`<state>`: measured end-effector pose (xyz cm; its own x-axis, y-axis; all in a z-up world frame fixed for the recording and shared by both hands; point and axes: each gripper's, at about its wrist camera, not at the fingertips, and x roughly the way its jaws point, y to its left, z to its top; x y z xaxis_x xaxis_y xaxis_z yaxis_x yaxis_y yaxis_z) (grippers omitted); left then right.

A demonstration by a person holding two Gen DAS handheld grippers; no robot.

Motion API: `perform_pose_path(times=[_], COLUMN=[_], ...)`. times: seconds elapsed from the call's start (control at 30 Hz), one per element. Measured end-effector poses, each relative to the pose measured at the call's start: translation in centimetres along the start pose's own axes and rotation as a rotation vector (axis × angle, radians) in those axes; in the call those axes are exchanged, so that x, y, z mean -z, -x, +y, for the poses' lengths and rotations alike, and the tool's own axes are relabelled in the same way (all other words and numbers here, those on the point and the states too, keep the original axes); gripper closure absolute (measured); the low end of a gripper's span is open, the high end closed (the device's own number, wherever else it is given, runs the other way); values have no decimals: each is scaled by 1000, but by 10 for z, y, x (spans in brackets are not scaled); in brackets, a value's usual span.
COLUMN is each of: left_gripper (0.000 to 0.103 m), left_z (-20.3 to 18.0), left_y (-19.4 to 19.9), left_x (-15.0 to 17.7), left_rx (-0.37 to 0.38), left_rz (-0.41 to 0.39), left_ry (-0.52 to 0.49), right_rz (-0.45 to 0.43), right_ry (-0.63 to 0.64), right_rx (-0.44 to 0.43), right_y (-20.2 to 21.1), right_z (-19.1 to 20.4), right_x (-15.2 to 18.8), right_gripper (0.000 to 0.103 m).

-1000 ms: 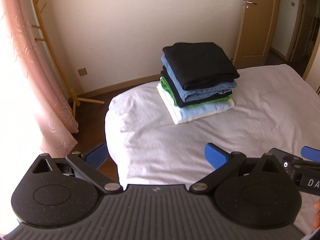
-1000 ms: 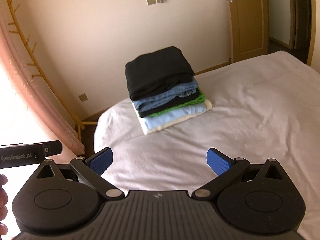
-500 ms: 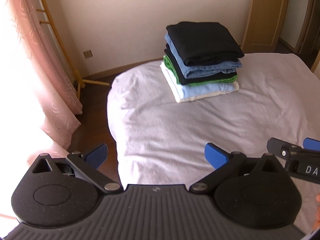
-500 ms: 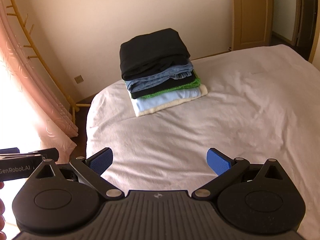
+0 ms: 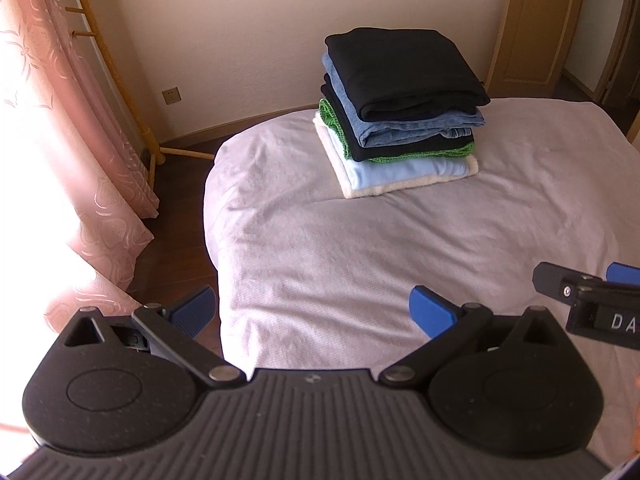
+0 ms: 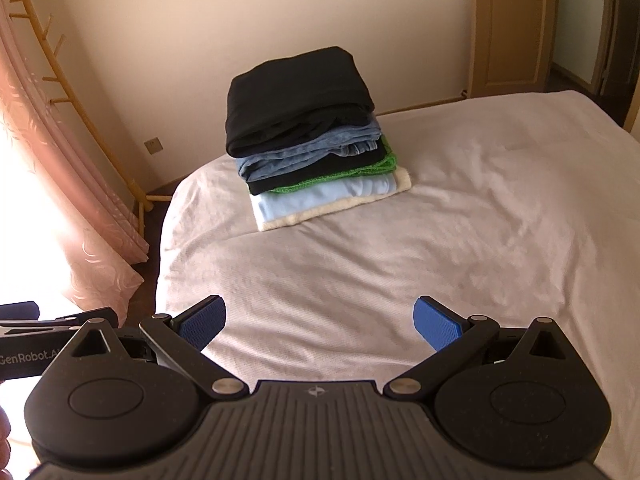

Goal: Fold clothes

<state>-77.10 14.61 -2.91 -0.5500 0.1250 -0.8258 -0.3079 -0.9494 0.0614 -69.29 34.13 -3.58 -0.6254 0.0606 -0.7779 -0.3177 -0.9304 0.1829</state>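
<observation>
Ahead of me a bed (image 5: 400, 240) with a wrinkled white cover fills most of the room, its rounded corner nearest a pink patterned curtain (image 5: 60, 140) lit from the window. Beside the curtain I see a wooden coat stand (image 6: 80, 92) against the cream wall, and a wall socket (image 5: 172, 96) low down. A wooden door (image 6: 508, 24) stands at the far right.

Black hand-held gripper (image 5: 314, 310), blue ribbed pads (image 5: 432, 314), silver pivots

A stack of folded clothes (image 5: 400, 112) lies on the bed (image 5: 360, 260), ahead of both hand-held grippers. The curtain (image 5: 52, 152) and coat rack (image 5: 120, 92) stand to their left, a door (image 5: 532, 20) far ahead right.
</observation>
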Motion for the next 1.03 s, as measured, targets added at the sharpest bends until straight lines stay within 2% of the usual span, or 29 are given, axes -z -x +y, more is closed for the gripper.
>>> perform_pose_path(times=[0.47,1.03], left_gripper=[1,1], left_z=[-11,-4], left_y=[-48,-82], left_x=[-23,-48], left_rx=[2,-19], left_rz=[43,27], left_ry=[21,2], right_rz=[63,84], right_ry=[2,-5], right_rx=[-12,-22], right_y=[-51,-87], right_z=[-12,-7], right_x=[-20,-45], right_gripper=[0,0])
